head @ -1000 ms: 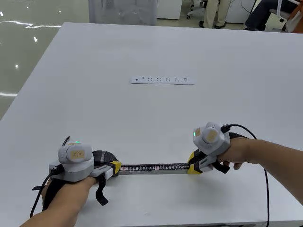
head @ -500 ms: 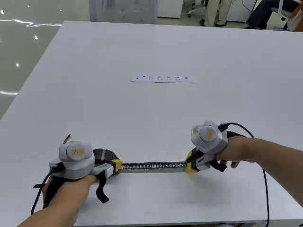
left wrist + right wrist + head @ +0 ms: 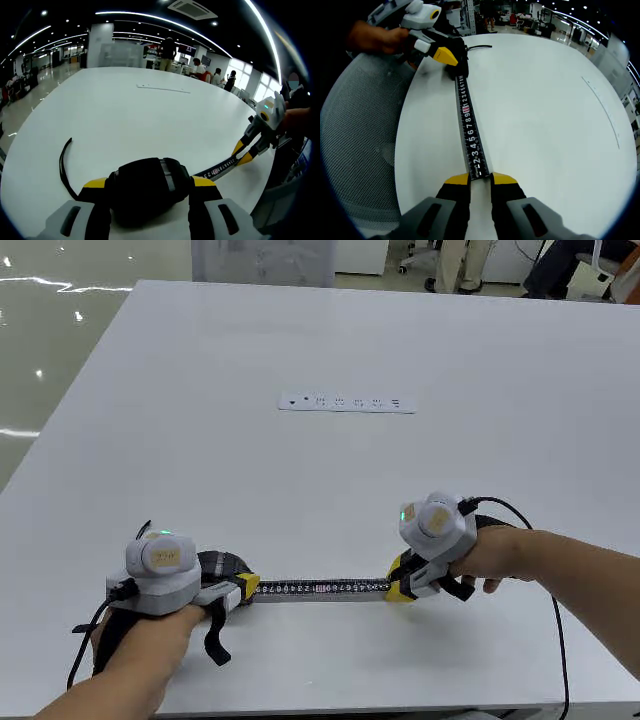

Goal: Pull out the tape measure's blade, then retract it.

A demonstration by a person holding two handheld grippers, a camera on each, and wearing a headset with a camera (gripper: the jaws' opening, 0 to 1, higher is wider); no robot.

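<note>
Your right gripper (image 3: 480, 176) had drawn a little closer to the left gripper (image 3: 150, 183) than a second before, so less blade (image 3: 469, 125) showed. Its jaws were nearly closed, pinching the blade's tip. The left jaws stood wide, clamped round the case (image 3: 220, 566) (black, resting on the table (image 3: 300, 480)). Pulling out looked done; retraction seemed under way, with a good stretch left to feed in.

Tape measure case (image 3: 145, 192) has its lower part covered by the left gripper's (image 3: 150, 182) jaws; blade (image 3: 469, 125) tip vanishes between the right gripper's (image 3: 480, 178) jaws; numerals nearest the far jaws are too small to read.
</note>
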